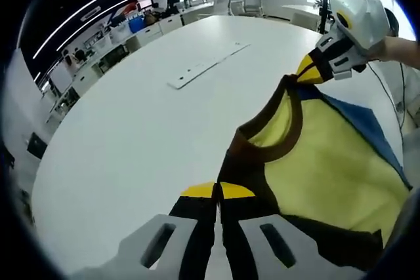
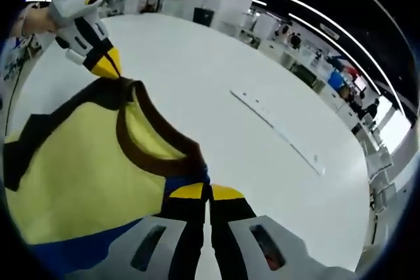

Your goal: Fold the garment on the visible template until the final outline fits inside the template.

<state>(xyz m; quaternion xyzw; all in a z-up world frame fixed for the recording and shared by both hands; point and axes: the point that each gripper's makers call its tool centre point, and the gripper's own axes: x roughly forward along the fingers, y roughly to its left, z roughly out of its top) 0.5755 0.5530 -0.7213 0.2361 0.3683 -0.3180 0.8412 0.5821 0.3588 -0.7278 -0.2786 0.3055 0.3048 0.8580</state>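
In the left gripper view, the left gripper (image 1: pixel 217 195) is rising from the bottom edge with its black, yellow-tipped jaws pressed together on the dark brown shoulder edge of a yellow fabric garment with a dark brown collar band and blue panels (image 1: pixel 315 162). The cloth is spreading away to the right of those jaws, hanging slack above the large white round-edged table (image 1: pixel 131 129). Up and to the right of the jaws, the right gripper (image 1: pixel 308 69), a white-bodied tool with the same black and yellow tips, is pinching the opposite shoulder, and a person's hand (image 1: pixel 394 47) is holding it from behind. The neck opening is sagging between the two pinch points.

In the right gripper view, the right gripper (image 2: pixel 209 193) is closing its jaws on the brown neckline edge where a strip of blue fabric is meeting it, and the garment (image 2: pixel 79 175) is stretching off to the left of the jaws. The left gripper (image 2: pixel 107 63) is sitting up and to the left, its tips clamped on the far shoulder. Ahead and to the right of the jaws, a long narrow flat white strip with small holes (image 2: pixel 279 132) is lying on the table (image 2: pixel 197 77); in the left gripper view the same strip (image 1: pixel 207 67) is lying well ahead of the jaws. Beyond the table, office desks and chairs (image 1: pixel 216 1) are standing in the background.
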